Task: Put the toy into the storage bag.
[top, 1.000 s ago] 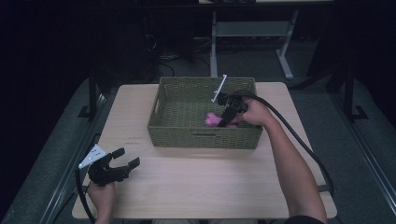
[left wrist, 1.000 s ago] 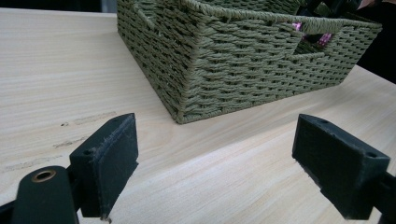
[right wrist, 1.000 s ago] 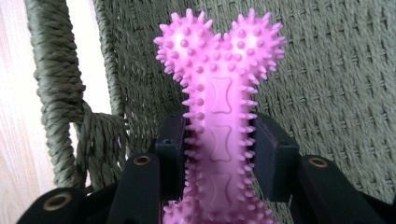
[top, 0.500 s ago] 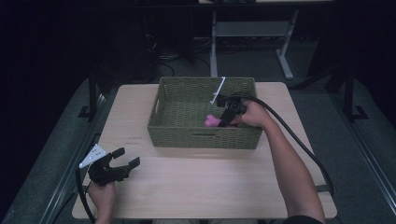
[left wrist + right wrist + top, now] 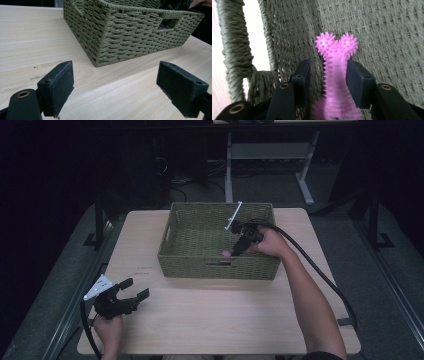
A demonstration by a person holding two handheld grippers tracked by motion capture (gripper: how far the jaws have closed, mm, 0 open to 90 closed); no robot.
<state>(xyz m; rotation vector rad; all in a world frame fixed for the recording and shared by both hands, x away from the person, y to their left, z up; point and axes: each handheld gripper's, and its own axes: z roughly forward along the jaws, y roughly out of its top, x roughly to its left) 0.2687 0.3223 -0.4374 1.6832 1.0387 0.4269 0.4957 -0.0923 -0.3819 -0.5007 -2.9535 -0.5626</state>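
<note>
A pink spiky bone-shaped toy (image 5: 336, 53) stands against the inner wall of the green woven basket (image 5: 220, 268), by its front handle slot. My right gripper (image 5: 328, 77) is down inside the basket with its jaws on either side of the toy's shaft; a gap shows at the left jaw, so it is open. From above, the toy (image 5: 226, 253) is a small pink spot just below the right gripper (image 5: 238, 249). My left gripper (image 5: 136, 288) rests open and bare over the table's near left corner, its jaws (image 5: 115, 87) facing the basket's corner (image 5: 100, 50).
The basket sits at the back middle of the light wooden table (image 5: 225, 320). A thick black cable (image 5: 320, 270) trails from the right gripper across the table's right side. Desk legs (image 5: 305, 185) and cables lie on the dark floor behind.
My right gripper has dropped lower into the basket with the pink toy, toward the front wall, and its jaws have parted around it. The left gripper has stayed put.
</note>
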